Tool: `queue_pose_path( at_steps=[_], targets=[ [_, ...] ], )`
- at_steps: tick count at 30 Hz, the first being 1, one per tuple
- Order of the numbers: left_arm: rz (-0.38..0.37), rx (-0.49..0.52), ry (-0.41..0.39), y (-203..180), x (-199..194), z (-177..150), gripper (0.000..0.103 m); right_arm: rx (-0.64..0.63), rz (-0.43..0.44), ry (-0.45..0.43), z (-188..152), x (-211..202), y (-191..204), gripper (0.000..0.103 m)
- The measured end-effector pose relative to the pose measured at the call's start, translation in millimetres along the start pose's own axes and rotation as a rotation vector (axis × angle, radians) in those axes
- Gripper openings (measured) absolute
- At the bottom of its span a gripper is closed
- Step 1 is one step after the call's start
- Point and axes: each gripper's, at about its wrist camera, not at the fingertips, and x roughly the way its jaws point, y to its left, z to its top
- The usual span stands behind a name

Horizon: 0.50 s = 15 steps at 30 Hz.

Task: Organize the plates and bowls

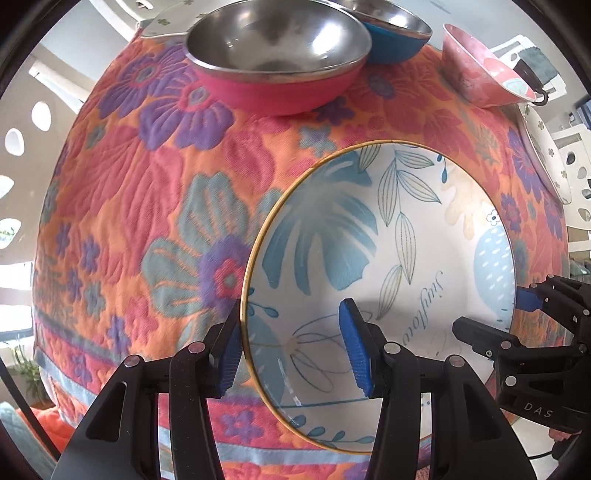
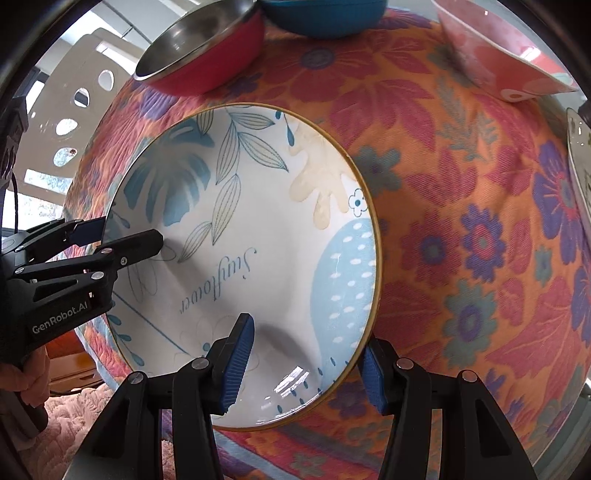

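Note:
A white plate with blue leaf print and a gold rim [image 1: 369, 258] lies on the floral tablecloth; it also shows in the right wrist view [image 2: 258, 240]. My left gripper [image 1: 291, 347] is open and straddles the plate's left rim, one finger outside and one over the plate. My right gripper [image 2: 306, 362] is open and straddles the plate's near right rim; it shows in the left wrist view [image 1: 491, 314] at the plate's right edge. My left gripper shows in the right wrist view [image 2: 122, 236] at the plate's left edge.
A pink bowl with a steel inside [image 1: 277, 55] and a blue bowl [image 1: 395, 40] stand at the table's far side. A pink patterned bowl [image 1: 480, 74] sits far right. White flower-print plates lie at the far left [image 1: 166, 22] and right edge [image 1: 546, 155].

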Motion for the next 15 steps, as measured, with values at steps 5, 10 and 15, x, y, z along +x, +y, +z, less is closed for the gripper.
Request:
queue_pose_path(
  at_steps=[5,10,15],
  targets=[
    [-0.012,0.027,0.005,19,-5,-14,0.047,0.030,-0.003,0.014,9,1,8,0.053],
    [-0.034,0.096,0.017,33,-12,-21,0.047,0.075,-0.018,0.027,21,11,39,0.054],
    [-0.058,0.143,0.027,49,-15,-21,0.047,0.132,-0.031,0.037,24,22,59,0.054]
  ],
)
